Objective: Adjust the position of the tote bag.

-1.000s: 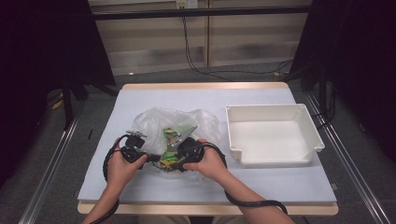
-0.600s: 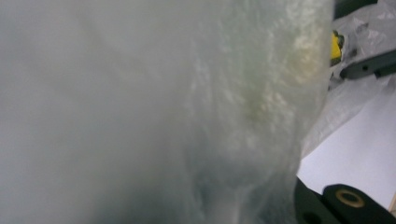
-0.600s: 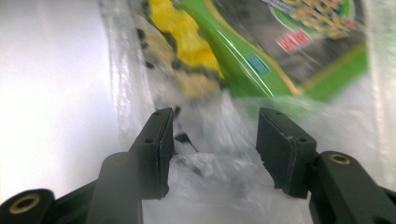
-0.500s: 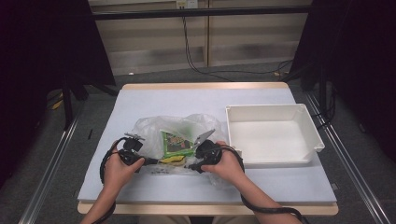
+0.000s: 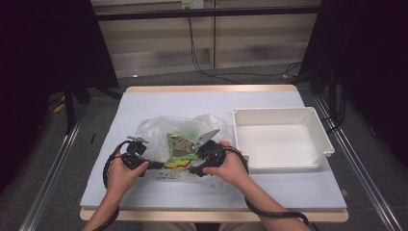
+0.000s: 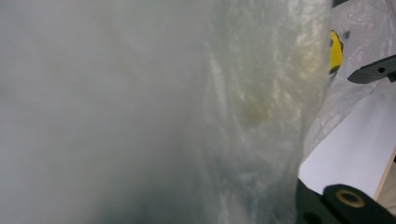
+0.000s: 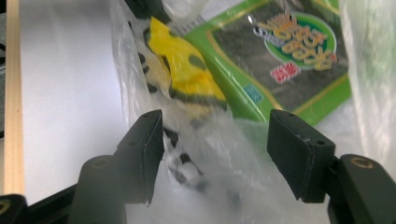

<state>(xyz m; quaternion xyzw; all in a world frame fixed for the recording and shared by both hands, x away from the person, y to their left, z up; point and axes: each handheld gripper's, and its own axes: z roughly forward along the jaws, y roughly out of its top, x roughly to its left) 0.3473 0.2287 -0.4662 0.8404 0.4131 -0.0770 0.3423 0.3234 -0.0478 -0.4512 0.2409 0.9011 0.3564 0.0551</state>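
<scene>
Clear plastic bag (image 5: 168,132) laid at table's (image 5: 144,101) near-left part, green packet (image 5: 180,144) seen inside. Bag's near-left edge clenched by left gripper (image 5: 155,166). Right gripper (image 7: 215,154) just opened, film between unpressed pads. White tray (image 5: 315,127) just right; far table bare.

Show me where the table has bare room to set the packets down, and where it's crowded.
Free: the far strip of the table beyond the plastic bag, the left edge beside the left gripper, and the inside of the white tray. Crowded: front centre, where the bag, green packet, yellow packet and right gripper bunch together.
</scene>
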